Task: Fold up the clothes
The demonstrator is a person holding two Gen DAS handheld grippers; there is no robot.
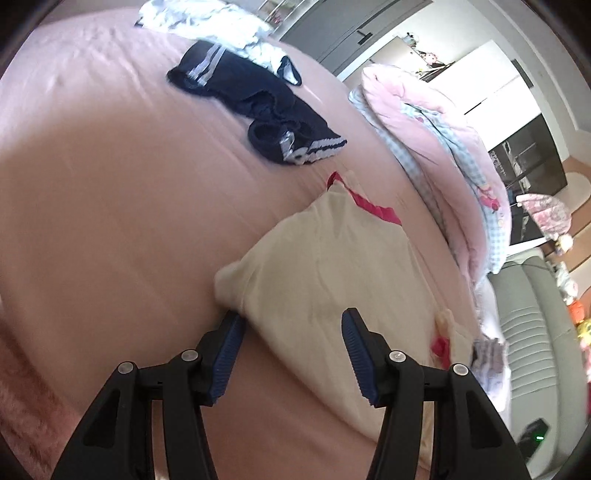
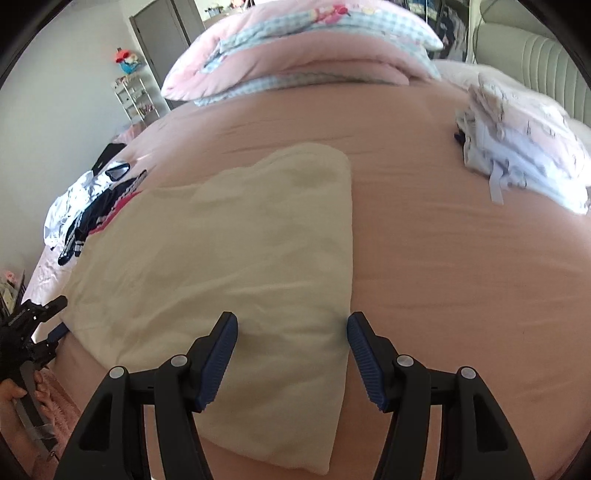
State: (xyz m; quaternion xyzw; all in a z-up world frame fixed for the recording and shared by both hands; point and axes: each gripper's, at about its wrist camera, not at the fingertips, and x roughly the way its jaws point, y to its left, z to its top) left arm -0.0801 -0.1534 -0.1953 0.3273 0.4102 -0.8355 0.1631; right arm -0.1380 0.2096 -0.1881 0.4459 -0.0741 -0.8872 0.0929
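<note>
Black two-finger tools with ribbed blue pads fill the bottom of both wrist views. On the left gripper (image 1: 291,350) the jaws stand wide apart and hold nothing; its left pad sits at the near corner of a cream cotton garment with red trim (image 1: 325,273), and its right pad hovers over the cloth. On the right gripper (image 2: 291,350) the jaws are equally wide and empty, straddling the right-hand edge of the same cream garment (image 2: 229,258).

That garment lies flat and partly folded in the middle of a pink bed sheet (image 2: 443,258). Beyond it, in the left view, a crumpled navy garment with white stripes (image 1: 258,107) lies well apart, next to a rumpled white patterned garment (image 1: 207,22). A folded pink and blue-checked quilt (image 2: 303,48) is at the far edge of the bed. A pile of pale folded clothes (image 2: 517,147) sits at the right. At the right view's left edge, a hand (image 2: 14,391) grips the other tool.
</note>
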